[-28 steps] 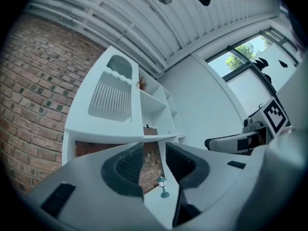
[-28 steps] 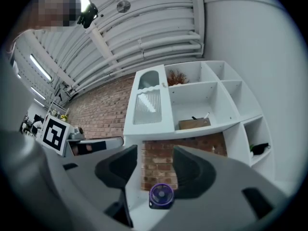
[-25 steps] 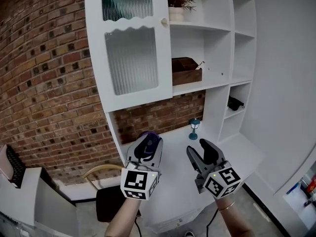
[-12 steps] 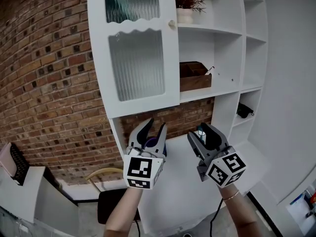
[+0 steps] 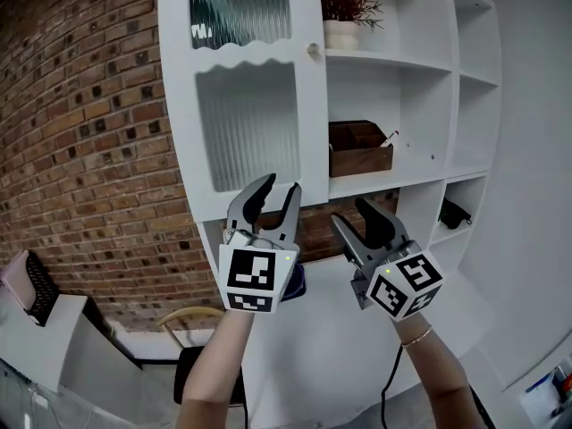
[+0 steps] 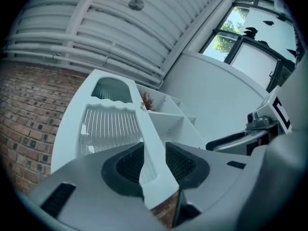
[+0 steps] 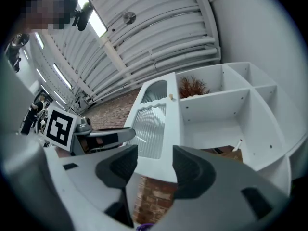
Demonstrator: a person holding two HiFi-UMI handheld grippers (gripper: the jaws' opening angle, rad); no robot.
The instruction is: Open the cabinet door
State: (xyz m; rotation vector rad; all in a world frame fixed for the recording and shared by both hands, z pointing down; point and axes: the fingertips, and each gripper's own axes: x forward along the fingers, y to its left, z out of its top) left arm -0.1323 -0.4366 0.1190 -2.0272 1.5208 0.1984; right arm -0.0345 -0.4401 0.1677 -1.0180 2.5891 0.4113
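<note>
The white cabinet door (image 5: 255,96) has ribbed glass panes and a small round knob (image 5: 314,50) on its right edge; it stands closed on the shelf unit. My left gripper (image 5: 278,190) is open, raised just in front of the door's lower right corner, holding nothing. My right gripper (image 5: 352,214) is open a little lower and to the right, under the shelf. In the left gripper view the door (image 6: 108,124) fills the space beyond the open gripper (image 6: 154,163). In the right gripper view the door (image 7: 153,121) and knob (image 7: 170,96) show above the open gripper (image 7: 155,166).
Open shelves to the right hold a potted plant (image 5: 342,27), a wooden box (image 5: 359,150) and a dark object (image 5: 454,213). A brick wall (image 5: 80,150) runs along the left. A white counter (image 5: 331,329) lies below, and a chair (image 5: 192,369) stands by it.
Both grippers have risen from over the counter towards the door's lower edge. The left gripper now overlaps the door's bottom corner. The head view has tilted slightly upward.
</note>
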